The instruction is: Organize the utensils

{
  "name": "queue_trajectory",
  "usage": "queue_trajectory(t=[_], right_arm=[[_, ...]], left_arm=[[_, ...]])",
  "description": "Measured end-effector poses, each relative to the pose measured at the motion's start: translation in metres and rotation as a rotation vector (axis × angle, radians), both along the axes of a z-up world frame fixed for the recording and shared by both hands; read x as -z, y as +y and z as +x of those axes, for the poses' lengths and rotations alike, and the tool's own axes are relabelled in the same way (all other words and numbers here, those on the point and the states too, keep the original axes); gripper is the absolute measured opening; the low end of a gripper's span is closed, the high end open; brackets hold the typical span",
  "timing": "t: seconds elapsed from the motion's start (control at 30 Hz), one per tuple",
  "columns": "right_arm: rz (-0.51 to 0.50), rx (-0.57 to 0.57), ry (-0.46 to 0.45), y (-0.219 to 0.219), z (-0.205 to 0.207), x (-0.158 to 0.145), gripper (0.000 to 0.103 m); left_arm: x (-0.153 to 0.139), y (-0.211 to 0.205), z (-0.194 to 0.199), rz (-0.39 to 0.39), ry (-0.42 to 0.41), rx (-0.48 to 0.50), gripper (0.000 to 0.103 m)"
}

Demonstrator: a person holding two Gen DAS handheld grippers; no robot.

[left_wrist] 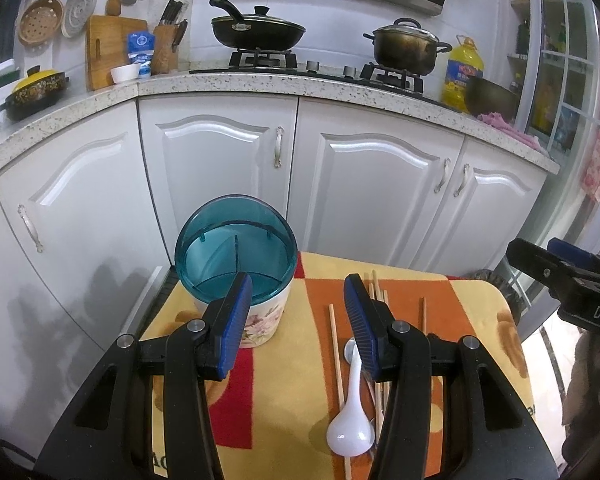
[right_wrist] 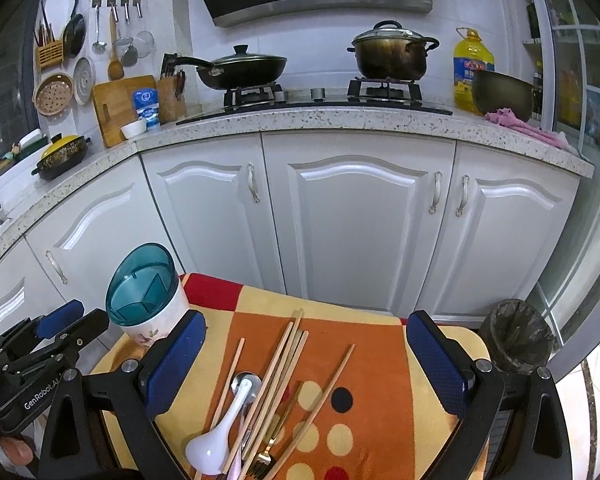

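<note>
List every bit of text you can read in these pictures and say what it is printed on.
"GenRobot.AI": body of the left hand-held gripper.
"DAS", cut off at the frame edge: body of the right hand-held gripper.
Oil bottle label: too blurred to read.
Blue packet: too blurred to read.

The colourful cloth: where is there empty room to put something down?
Bare cloth lies between the rightmost chopstick and the right edge, and in front of the utensil holder. It's crowded where chopsticks, white spoon and fork pile together.

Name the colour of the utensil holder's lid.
Translucent teal lid, clearest in the left wrist view.
</note>
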State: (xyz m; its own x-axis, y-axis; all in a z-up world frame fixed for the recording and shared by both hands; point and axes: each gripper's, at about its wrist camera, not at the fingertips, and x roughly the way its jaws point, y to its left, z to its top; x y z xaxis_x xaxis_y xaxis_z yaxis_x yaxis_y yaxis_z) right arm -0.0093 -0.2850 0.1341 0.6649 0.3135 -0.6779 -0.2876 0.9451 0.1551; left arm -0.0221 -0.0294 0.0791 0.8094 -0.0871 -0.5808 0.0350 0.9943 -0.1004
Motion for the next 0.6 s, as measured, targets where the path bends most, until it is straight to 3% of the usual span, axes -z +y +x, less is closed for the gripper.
queue_trajectory(t=[0.6], right_arm=[[-0.044,0.004,0.034,-0.005,0.002,0.026,0.1]], left_arm=[[0.01,-0.006,0.005,0.014,0.035,0.018,0.047]])
